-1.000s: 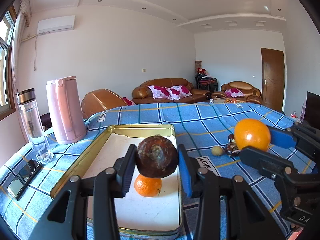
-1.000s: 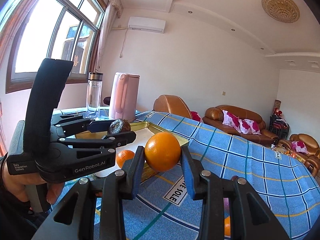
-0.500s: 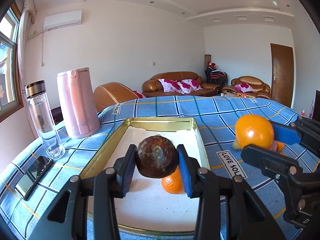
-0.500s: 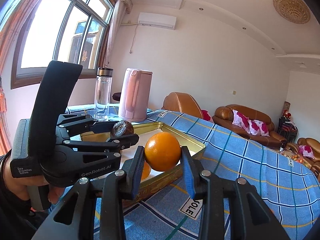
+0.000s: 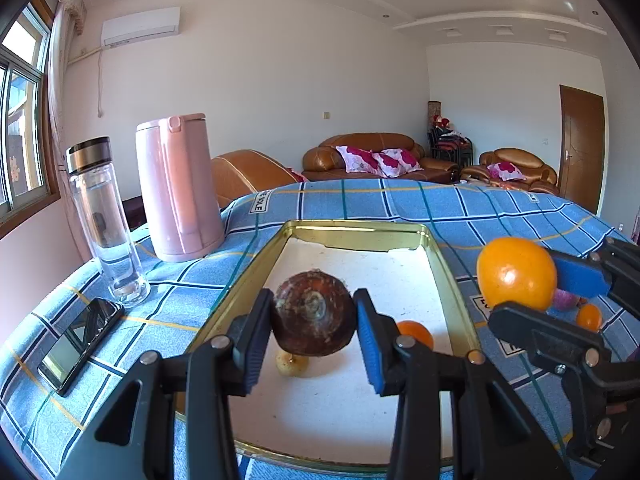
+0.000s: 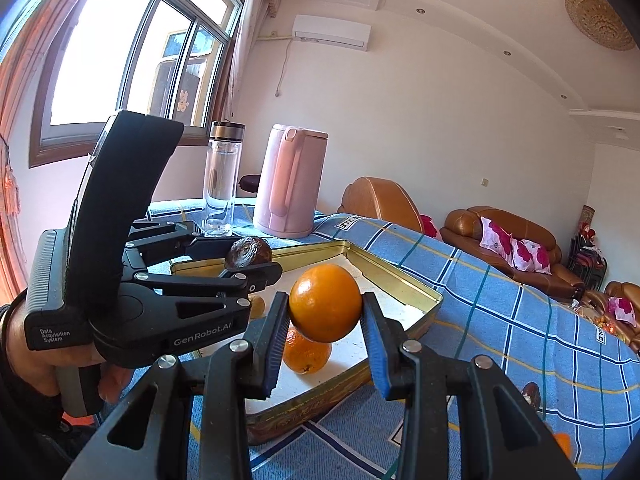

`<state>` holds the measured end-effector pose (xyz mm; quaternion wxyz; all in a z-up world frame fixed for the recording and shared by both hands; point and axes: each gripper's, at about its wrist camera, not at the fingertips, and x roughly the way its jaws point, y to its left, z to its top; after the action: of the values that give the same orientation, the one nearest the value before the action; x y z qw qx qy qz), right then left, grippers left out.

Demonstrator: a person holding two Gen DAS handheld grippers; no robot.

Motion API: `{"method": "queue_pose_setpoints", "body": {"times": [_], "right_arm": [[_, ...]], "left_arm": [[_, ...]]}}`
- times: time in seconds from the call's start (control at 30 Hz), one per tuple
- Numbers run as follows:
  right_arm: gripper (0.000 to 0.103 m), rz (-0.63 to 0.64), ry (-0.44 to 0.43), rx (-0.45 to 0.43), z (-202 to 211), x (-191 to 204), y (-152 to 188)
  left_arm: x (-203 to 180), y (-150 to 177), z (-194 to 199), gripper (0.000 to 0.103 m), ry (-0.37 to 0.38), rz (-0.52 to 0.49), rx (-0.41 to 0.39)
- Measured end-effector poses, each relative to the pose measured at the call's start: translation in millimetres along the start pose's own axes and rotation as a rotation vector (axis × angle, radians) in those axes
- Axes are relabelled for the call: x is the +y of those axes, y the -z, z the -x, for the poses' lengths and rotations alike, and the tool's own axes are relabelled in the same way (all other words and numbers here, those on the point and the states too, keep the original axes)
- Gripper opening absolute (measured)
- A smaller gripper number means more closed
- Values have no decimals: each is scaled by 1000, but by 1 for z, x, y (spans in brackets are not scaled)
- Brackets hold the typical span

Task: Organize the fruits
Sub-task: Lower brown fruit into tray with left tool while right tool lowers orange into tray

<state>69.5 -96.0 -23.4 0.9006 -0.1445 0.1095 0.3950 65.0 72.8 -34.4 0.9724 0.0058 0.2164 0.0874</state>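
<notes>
My left gripper (image 5: 315, 334) is shut on a round dark brown fruit (image 5: 315, 314), held above the gold-rimmed metal tray (image 5: 256, 268). In the right wrist view the same brown fruit (image 6: 249, 253) shows between the left gripper's fingers (image 6: 256, 269). My right gripper (image 6: 325, 330) is shut on a large orange (image 6: 325, 307), hovering over the tray's near rim (image 6: 400, 280). That orange (image 5: 516, 274) appears at the right of the left wrist view. A small orange (image 5: 416, 334) and a small yellowish fruit (image 5: 292, 364) lie on the tray's white floor. The small orange (image 6: 307, 354) sits under the held one.
A pink kettle (image 5: 178, 188), a clear water bottle (image 5: 106, 224) and a phone (image 5: 80, 346) stand left of the tray on the blue checked cloth (image 5: 360, 200). Loose fruits (image 5: 588, 316) lie on the cloth at the right. A person's hand (image 6: 24, 344) holds the left gripper.
Both grippers have travelled with their fruits toward the tray; the tray now fills more of both views. The small yellowish fruit has come into sight under the brown fruit.
</notes>
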Motion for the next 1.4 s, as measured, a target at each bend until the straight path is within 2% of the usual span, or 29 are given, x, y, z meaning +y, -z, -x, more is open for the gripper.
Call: {"method": "queue_pose_setpoints", "body": {"times": [0.47,0.97,1.2,1.4], "right_arm": [[38,-14,-35,49,-30,9,-4],[38,15,-66,105,-50,23,-4],[38,21,-73,187,-65,26,-1],[38,36,-84,219,-71,28,0]], "left_arm": [[24,2,-12,42,-45,35,49],[31,8,-33,42,-9,33,171],[32,12,-41,42,1,32,211],[33,15,-47,42,6,33,242]]}}
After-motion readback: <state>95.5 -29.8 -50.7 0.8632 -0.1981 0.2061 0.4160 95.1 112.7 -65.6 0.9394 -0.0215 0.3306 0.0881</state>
